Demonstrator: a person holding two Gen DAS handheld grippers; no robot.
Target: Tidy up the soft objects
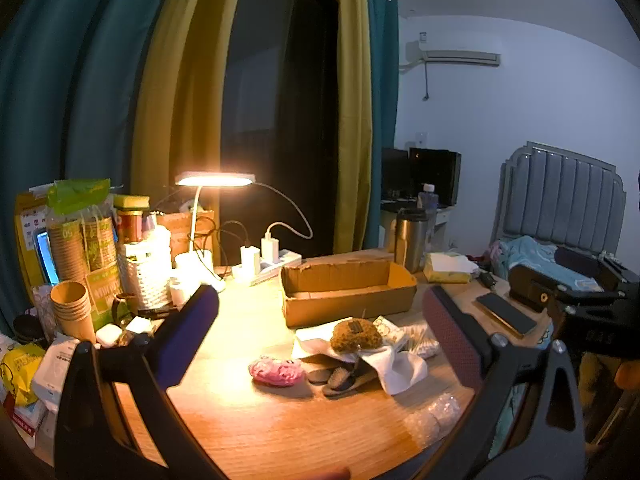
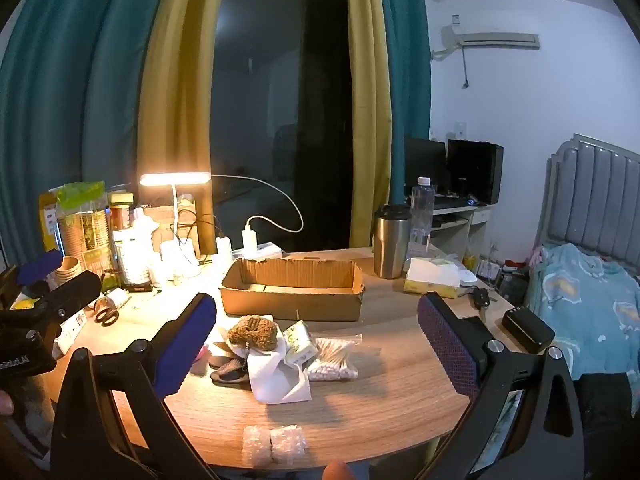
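Both your grippers, left and right, hover above the table with jaws spread wide and nothing in them. Nearest you sit two bubble-wrap rolls at the table edge; a careless sweep could knock them off. Beyond lies the pile: pink toy, brown plush on white cloth, swab bag beside it. Grab the cloth and the plush may tumble. Farthest, the box stands empty.
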